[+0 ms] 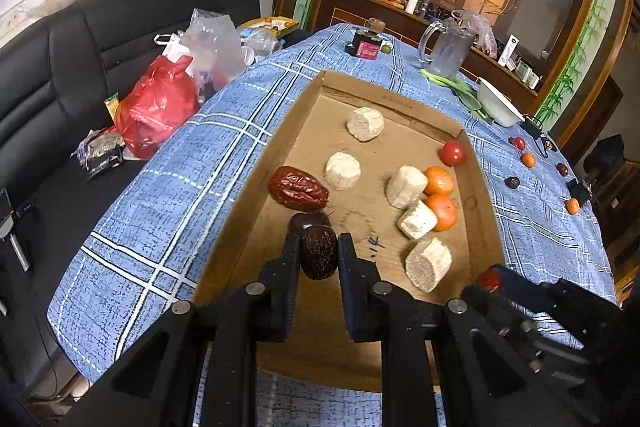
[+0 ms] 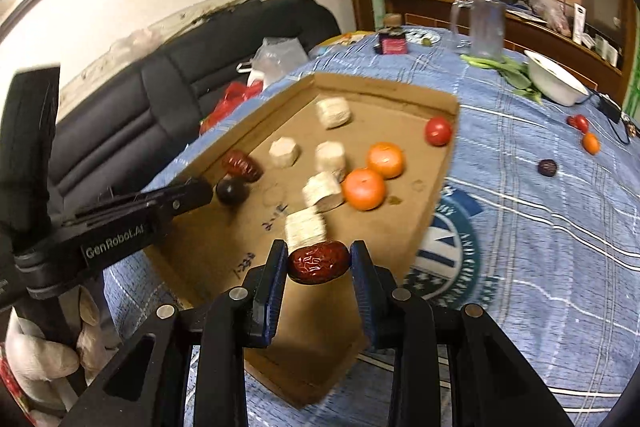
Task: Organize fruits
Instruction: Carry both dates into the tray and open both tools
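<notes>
Over the tray [image 1: 316, 83], left view: left gripper [image 1: 319, 245] pinches a dark date [image 1: 319, 255]; set it beside the lying date [image 1: 298, 188]. Right view: right gripper [image 2: 319, 257] pinches a red date [image 2: 319, 263] above the tray's near edge; lower, then release

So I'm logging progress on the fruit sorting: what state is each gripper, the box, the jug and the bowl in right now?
left gripper: shut on a dark red date, over the box.
right gripper: shut on a red date, held crosswise.
cardboard box: open, holding dates, oranges, a tomato and pale cylindrical pieces.
glass jug: upright, looks empty.
white bowl: upright on the tablecloth, contents unseen.
</notes>
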A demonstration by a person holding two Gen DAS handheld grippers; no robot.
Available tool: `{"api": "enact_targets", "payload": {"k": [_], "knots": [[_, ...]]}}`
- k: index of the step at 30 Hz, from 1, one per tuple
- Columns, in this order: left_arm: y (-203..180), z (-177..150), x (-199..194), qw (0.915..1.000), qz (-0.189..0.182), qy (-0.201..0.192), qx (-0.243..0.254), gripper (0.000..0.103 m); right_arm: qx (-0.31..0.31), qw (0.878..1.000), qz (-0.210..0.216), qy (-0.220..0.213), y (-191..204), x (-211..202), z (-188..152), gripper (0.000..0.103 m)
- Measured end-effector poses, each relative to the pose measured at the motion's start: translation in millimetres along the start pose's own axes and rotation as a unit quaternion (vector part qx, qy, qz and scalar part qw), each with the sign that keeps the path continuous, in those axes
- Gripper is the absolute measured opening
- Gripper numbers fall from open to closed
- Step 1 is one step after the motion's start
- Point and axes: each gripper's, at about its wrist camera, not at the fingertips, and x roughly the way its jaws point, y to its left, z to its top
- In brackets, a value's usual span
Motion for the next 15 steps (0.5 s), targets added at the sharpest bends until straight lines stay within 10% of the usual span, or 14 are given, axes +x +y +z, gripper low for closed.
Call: {"api": "enact_targets", "payload": {"k": [9, 15], "knots": [[2, -2, 6, 0.9999, -0.008, 0.008, -0.008, 0.02, -0.011, 1.0, -0.003, 0.016, 8, 17, -6, 0.036], [7, -1, 3, 0.9994, -0.02, 0.003, -0.029, 0.052, -0.009, 1.0, -0.002, 0.012, 8, 16, -8, 0.055]]}}
